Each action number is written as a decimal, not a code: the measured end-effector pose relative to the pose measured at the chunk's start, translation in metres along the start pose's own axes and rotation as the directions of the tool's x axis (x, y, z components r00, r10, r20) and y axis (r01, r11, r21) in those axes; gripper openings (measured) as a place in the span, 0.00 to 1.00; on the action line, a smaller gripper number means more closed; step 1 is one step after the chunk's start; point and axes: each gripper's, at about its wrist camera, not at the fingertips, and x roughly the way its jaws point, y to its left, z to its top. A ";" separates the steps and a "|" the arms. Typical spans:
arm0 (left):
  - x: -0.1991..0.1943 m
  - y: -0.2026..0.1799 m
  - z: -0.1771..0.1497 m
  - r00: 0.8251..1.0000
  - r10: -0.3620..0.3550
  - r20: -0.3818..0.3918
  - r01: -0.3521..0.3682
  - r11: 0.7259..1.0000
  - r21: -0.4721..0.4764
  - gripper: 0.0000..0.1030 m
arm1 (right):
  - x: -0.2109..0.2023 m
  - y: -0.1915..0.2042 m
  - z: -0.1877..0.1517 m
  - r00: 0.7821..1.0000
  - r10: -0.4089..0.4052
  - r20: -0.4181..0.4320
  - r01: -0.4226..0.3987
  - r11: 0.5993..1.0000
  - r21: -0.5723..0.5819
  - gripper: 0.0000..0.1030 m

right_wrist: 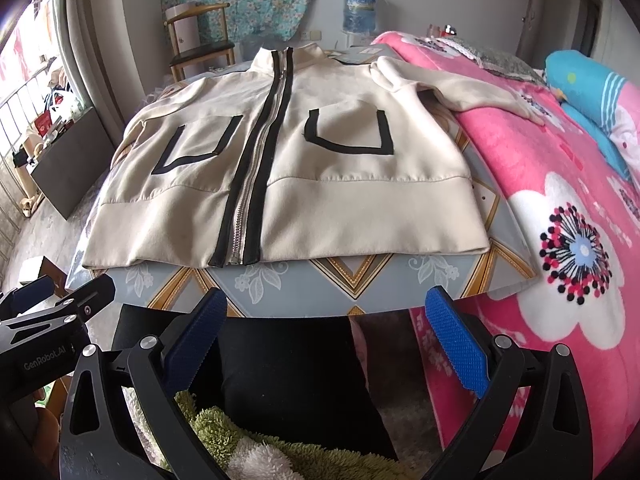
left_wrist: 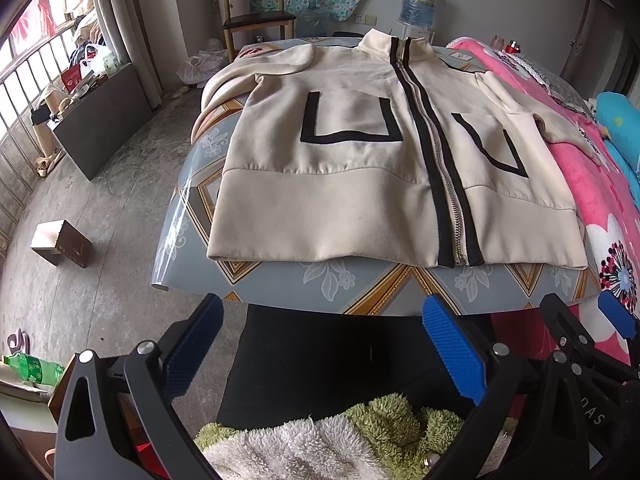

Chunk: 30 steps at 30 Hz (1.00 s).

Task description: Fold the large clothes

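here, the cream jacket lies zipped and flat across the tabletop, hem at the near edge, ready for folding; left gripper and right gripper hover short, fingers spread, empty.

Table front edge open; pink blanket crowds jacket's right side.
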 end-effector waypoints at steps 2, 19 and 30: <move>0.000 0.000 0.000 1.000 0.000 0.000 0.000 1.000 0.000 0.95 | 0.000 0.000 0.000 1.000 0.000 0.000 0.000 1.000 0.000 0.93; 0.001 0.002 0.000 1.000 0.005 0.000 -0.005 1.000 -0.008 0.95 | 0.001 0.001 -0.001 1.000 0.001 -0.002 -0.001 1.000 0.001 0.93; 0.001 0.002 0.000 1.000 0.010 0.004 -0.010 1.000 -0.007 0.95 | 0.001 0.001 -0.001 1.000 0.001 0.000 -0.001 1.000 0.000 0.93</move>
